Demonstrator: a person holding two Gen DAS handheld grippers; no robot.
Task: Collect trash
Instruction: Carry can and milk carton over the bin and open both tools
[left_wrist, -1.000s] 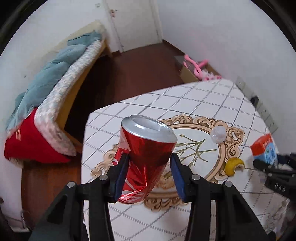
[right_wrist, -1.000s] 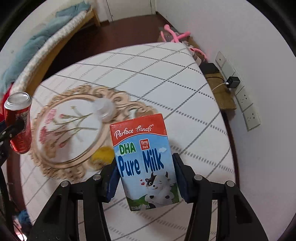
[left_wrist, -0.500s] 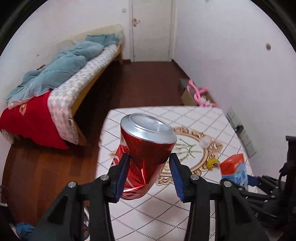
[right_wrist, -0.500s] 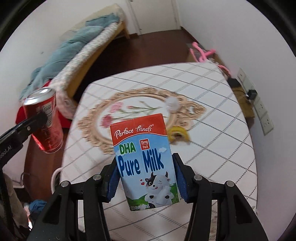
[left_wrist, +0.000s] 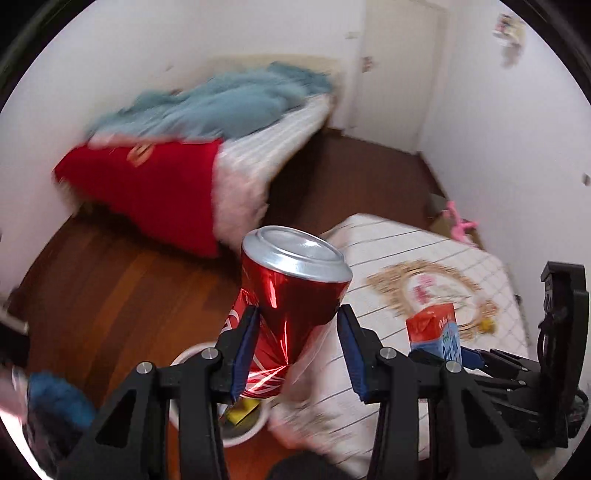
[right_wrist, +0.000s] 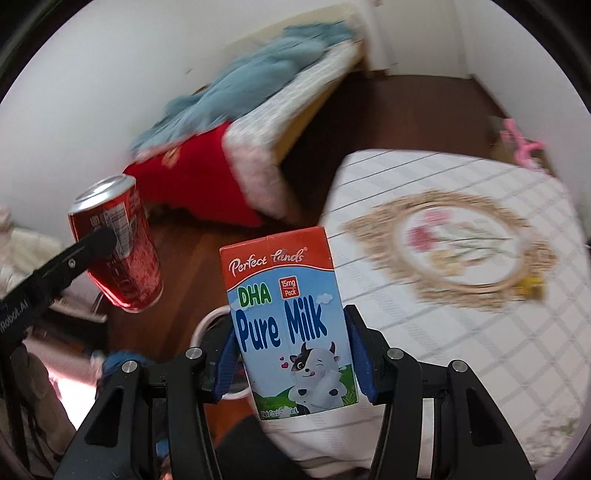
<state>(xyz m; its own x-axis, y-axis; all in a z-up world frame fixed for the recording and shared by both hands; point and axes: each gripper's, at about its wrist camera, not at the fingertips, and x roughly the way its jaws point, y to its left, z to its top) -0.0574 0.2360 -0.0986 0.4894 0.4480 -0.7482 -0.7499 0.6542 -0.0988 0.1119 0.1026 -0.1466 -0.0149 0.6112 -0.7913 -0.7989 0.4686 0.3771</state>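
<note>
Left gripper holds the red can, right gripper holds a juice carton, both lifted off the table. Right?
Not quite. The right gripper holds a milk carton, labelled "Pure Milk" in the right wrist view. The left gripper does hold the red can, clear of the table.

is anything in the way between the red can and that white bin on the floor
Nothing visible blocks it. The dented red soda can, clamped in the left gripper, hangs above the round white bin on the wooden floor beside the table's edge, with open air between them; the bin already holds some yellow scrap.

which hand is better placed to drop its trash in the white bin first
Left. The dented red soda can in the left gripper hangs right over the white bin; the milk carton in the right gripper covers only its edge.
</note>
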